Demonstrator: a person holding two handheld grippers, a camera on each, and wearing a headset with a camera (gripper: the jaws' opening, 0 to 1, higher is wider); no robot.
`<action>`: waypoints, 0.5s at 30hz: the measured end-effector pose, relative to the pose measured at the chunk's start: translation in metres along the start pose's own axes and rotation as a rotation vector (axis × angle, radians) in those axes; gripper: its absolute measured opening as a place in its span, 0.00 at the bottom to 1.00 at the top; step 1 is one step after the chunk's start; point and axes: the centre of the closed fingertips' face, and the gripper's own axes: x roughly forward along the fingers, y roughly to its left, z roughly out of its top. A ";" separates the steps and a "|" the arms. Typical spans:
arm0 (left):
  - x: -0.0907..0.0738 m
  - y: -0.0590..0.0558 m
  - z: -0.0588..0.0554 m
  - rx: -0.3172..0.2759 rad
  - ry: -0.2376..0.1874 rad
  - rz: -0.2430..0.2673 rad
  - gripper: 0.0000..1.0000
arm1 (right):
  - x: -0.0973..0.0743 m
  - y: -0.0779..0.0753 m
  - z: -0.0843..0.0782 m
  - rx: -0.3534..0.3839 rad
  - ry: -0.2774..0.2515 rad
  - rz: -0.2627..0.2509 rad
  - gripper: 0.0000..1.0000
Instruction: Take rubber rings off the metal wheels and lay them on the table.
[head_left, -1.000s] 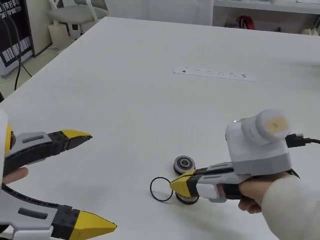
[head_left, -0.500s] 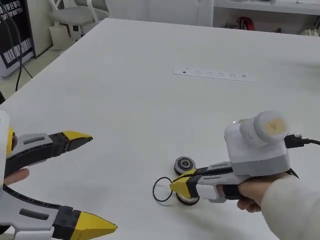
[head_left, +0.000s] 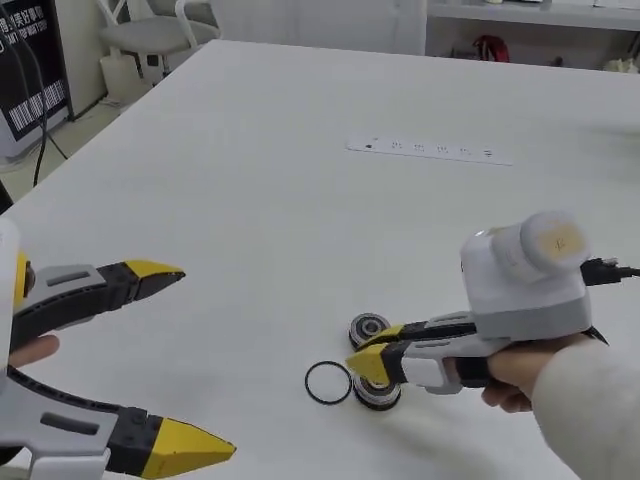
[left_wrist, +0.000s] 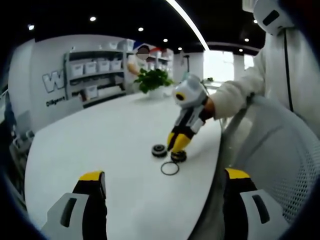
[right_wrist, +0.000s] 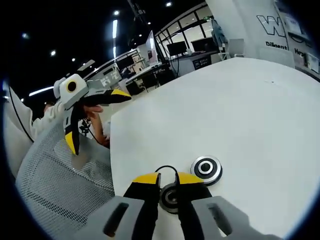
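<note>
On the white table (head_left: 300, 200) the rubber ring (head_left: 328, 383) now lies free beside the near wheel (head_left: 380, 394), one ring seemingly done, as the right gripper (head_left: 362, 362) draws back with its jaws nearly closed over that wheel, grip unclear, while the left gripper (head_left: 205, 360) gapes wide and empty.

The head view looks down over the desk (head_left: 280, 180). The left gripper view faces the right claw (left_wrist: 177, 146) from well apart; the right gripper view sits close above a wheel (right_wrist: 168, 197). All share the loose ring (head_left: 328, 383).
</note>
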 end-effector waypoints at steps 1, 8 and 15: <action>0.000 0.000 0.001 0.001 0.000 0.000 0.99 | -0.001 -0.001 0.001 0.001 -0.004 -0.001 0.09; 0.000 0.002 0.005 0.013 0.001 -0.002 0.98 | -0.012 -0.008 0.010 0.000 -0.041 -0.021 0.09; 0.002 0.003 0.010 0.028 0.003 -0.011 0.97 | -0.022 -0.011 0.017 -0.021 -0.066 -0.037 0.10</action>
